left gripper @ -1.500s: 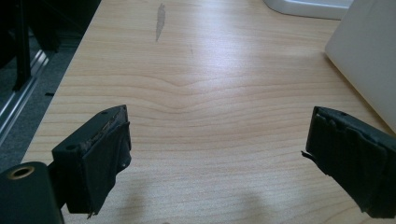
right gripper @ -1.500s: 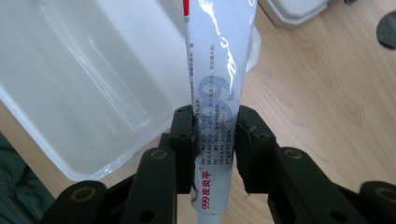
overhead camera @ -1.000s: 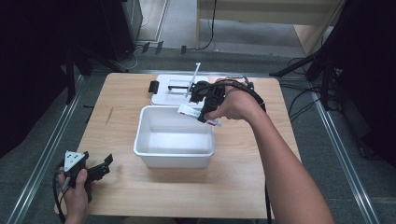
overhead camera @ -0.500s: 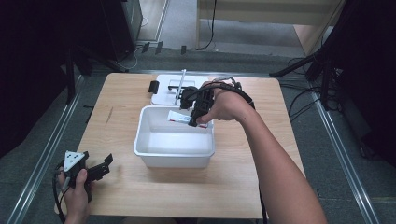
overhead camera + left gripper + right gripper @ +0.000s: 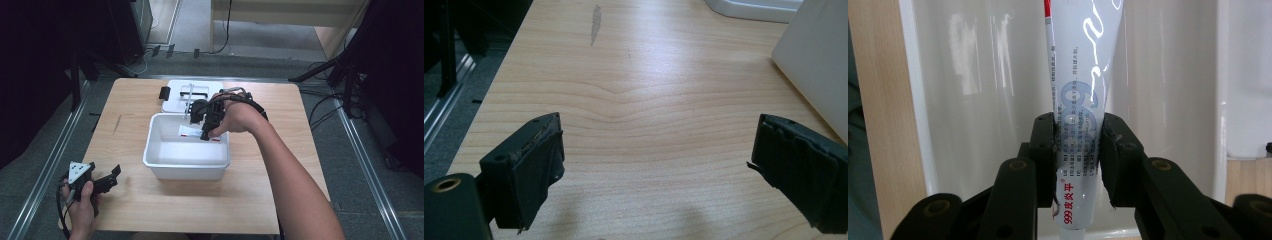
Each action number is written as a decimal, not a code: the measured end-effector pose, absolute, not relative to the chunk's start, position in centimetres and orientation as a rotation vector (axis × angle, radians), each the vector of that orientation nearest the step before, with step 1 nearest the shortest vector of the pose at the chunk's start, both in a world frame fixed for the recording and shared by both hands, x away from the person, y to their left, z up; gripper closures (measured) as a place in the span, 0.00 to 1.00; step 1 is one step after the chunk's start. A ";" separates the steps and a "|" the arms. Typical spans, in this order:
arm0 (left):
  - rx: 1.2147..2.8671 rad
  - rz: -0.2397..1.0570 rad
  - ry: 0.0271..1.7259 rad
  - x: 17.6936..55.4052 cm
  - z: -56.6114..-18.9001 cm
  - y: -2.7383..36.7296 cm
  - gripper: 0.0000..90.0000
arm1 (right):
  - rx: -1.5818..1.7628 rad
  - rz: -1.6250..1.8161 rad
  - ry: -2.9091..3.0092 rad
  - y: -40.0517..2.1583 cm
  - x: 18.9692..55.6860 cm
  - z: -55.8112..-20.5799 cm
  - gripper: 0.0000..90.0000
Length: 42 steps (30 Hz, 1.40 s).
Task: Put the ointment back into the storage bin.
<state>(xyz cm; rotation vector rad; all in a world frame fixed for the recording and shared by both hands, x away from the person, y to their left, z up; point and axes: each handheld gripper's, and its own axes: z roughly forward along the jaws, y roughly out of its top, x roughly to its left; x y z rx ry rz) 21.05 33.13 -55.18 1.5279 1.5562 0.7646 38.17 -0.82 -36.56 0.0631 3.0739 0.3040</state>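
- The work in hand looks like putting a white ointment tube [image 5: 1079, 95] into the white plastic bin [image 5: 165, 164] at the middle of the wooden table [image 5: 250, 200].
- The right gripper [image 5: 205, 127] is clamped on that tube — in the right gripper view its two black jaws press the tube's flanks near one end, with printed text and a red mark showing just below the pads.
- In the high view the tube hangs at the bin's far rim, lying roughly level and pointing toward the left side of the bin; it is over the bin's inside, not on its floor. Whether its tip already touches the far wall I cannot tell, since the hand covers part of it.
- The left gripper [image 5: 102, 182] rests low at the table's near-left corner, well apart from the bin. Its jaws stand wide apart with nothing but bare wood between them, as the left gripper view shows.
- Behind the bin lies a white lid or tray [image 5: 175, 95] with a thin stick-like item [image 5: 189, 100] and a small black object [image 5: 164, 92] at its left edge — these are small and I would not name them firmly.
- Done, as I judge it: the tube is picked up and carried to the bin.
- Left: lower it inside, open the jaws, and draw the hand clear. The bin's floor appears bare, so this may be the first item in.
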 end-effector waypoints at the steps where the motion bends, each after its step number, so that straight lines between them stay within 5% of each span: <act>1: 1.530 0.765 1.555 21.1 -55.2 33.1 0.08 | 0.061 0.302 3.076 -0.7 38.2 -36.7 0.79; 42: 1.528 0.765 1.555 21.1 -55.2 33.1 0.08 | 0.041 0.191 3.096 -0.2 38.0 -42.9 0.79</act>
